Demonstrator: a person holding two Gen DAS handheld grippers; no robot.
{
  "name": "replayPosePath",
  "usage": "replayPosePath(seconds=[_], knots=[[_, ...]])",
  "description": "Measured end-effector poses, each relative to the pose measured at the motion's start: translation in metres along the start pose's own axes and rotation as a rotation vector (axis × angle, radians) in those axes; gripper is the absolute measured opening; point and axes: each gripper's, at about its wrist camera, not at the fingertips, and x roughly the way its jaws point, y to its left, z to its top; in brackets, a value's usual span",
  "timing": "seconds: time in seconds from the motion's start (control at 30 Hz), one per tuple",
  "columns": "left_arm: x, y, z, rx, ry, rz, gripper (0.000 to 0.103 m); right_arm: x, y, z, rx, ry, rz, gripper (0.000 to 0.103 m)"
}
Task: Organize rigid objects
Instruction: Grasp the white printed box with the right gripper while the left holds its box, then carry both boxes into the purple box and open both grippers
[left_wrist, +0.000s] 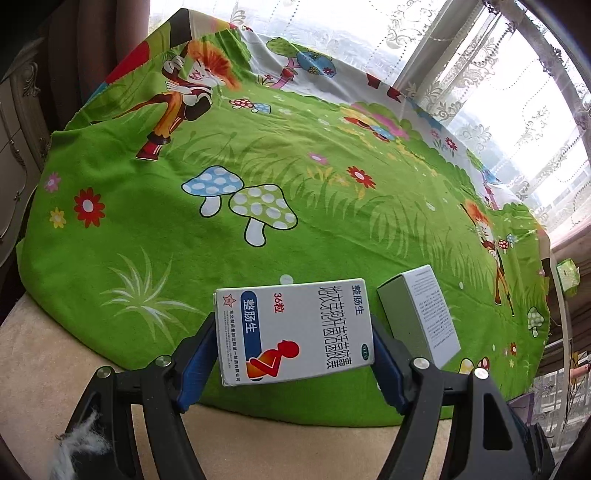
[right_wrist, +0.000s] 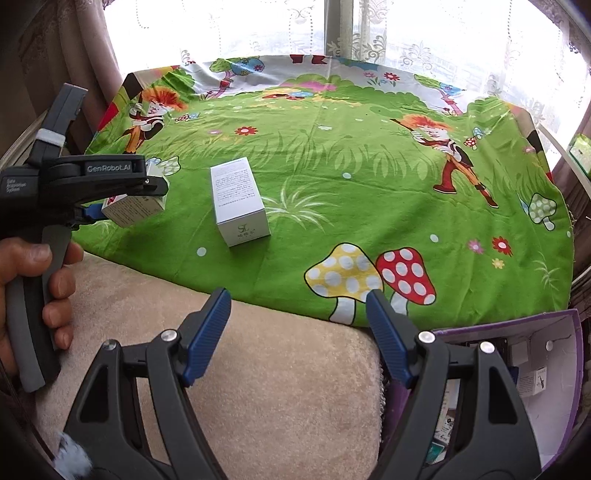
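Evidently, the stiff, light white cardboard medicine box (left_wrist: 295, 332) is clamped by its long edges in the left claw (left_wrist: 295, 354); the right claw (right_wrist: 297, 332) is held apart, empty.

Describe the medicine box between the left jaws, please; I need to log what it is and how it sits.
The medicine box is a flat white cardboard carton, closed and undented. Its face carries Chinese lettering, a dark blue label band, a small red star logo, red "36" text and a red-orange curled figure. It is gripped by its two long sides in the blue-padded jaws of the left gripper, face toward the camera, slightly tilted, held above the green cartoon cloth.
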Motion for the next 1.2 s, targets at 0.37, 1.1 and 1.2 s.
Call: replayPosePath(seconds=[0.37,1.1,1.2], knots=[[-0.035,0.004,-0.024,0.087,-0.142,-0.029,0.075,0.033,0.034,0.033,-0.127,-0.001,0.003,0.078],[-0.028,0.002,-0.027,0.098,-0.122,-0.049,0.075,0.075,0.05,0.061,-0.145,0.021,-0.007,0.045],[-0.03,0.0,-0.027,0.109,-0.129,-0.05,0.075,0.065,0.046,0.059,-0.128,-0.014,-0.02,0.045]])
